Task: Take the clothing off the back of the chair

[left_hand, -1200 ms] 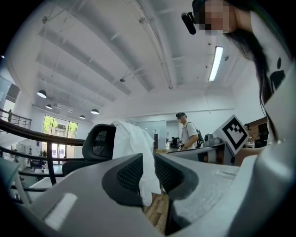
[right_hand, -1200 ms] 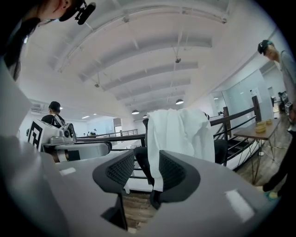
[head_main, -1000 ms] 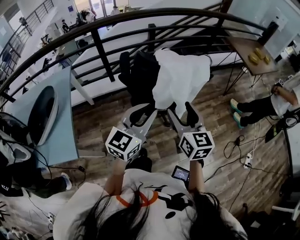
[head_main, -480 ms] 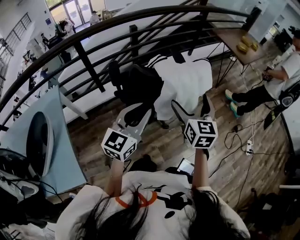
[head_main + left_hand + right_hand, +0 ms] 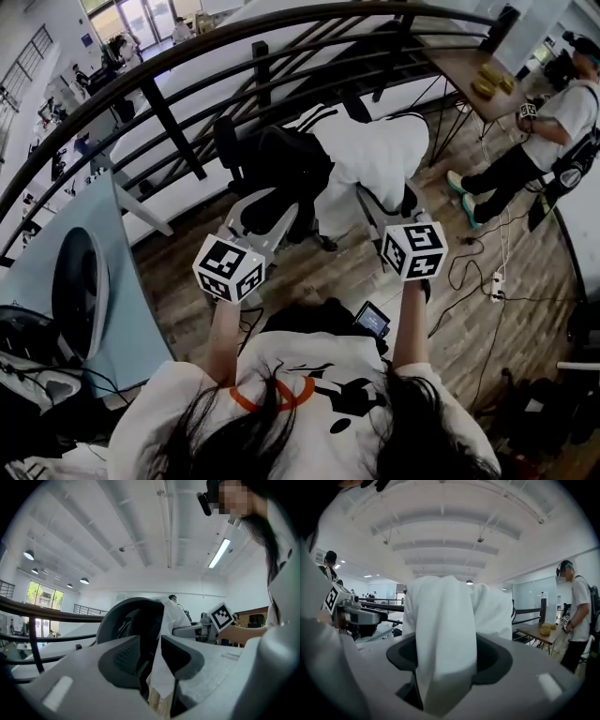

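A white garment (image 5: 375, 159) is draped over the back of a black office chair (image 5: 277, 164) by the railing. My right gripper (image 5: 389, 202) reaches its lower right part. In the right gripper view the cloth (image 5: 445, 620) runs down between the jaws, and the right gripper (image 5: 446, 667) is shut on it. My left gripper (image 5: 281, 214) is at the garment's lower left edge beside the chair. In the left gripper view a corner of the cloth (image 5: 173, 618) hangs in the narrow gap of the left gripper (image 5: 152, 663), in front of the chair back (image 5: 124, 620).
A curved dark railing (image 5: 187, 56) runs behind the chair. A blue table (image 5: 122, 281) is at the left and a wooden table (image 5: 464, 66) at the back right. A person (image 5: 562, 122) stands at the right. Cables and a power strip (image 5: 494, 286) lie on the wooden floor.
Both grippers have drawn back toward me and spread apart, the right one going right. The garment's lower edge has come with them. The person at the right has moved farther back.
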`<act>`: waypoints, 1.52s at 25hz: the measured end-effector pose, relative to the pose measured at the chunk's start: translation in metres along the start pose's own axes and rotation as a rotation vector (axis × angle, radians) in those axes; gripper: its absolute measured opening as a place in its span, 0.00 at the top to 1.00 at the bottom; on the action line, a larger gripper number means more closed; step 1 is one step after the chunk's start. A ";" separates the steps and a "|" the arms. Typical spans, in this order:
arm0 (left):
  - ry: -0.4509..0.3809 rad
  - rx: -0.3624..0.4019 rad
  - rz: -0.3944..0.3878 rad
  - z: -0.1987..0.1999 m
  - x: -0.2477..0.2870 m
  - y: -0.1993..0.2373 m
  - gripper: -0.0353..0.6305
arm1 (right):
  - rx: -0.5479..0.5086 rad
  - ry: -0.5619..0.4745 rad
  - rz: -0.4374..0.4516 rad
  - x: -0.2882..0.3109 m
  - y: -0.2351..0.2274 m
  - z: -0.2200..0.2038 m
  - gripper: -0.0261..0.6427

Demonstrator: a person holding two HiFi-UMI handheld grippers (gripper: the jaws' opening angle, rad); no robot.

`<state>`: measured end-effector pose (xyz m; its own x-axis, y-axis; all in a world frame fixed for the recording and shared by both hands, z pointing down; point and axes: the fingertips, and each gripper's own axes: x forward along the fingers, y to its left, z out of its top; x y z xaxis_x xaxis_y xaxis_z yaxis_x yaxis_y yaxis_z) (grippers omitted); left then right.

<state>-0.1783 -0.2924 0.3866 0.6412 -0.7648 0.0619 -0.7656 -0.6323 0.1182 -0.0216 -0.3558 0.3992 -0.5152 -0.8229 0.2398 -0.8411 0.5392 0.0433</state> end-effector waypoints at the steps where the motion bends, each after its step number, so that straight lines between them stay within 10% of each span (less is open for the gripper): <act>1: 0.005 0.001 0.009 0.000 -0.002 0.005 0.75 | -0.002 0.000 0.006 -0.002 0.001 -0.002 0.50; 15: -0.016 0.120 0.066 0.074 0.018 0.134 0.70 | 0.056 0.006 0.088 -0.010 -0.003 0.001 0.75; 28: 0.225 0.042 -0.600 0.074 0.157 0.124 0.40 | 0.067 -0.006 0.149 -0.004 0.000 0.000 0.75; 38: 0.527 -0.059 -0.918 0.018 0.204 0.080 0.30 | 0.087 -0.029 0.171 -0.010 0.002 0.002 0.74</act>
<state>-0.1096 -0.5014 0.3906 0.9247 0.1621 0.3445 0.0182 -0.9227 0.3851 -0.0188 -0.3467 0.3954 -0.6556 -0.7258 0.2081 -0.7510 0.6554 -0.0801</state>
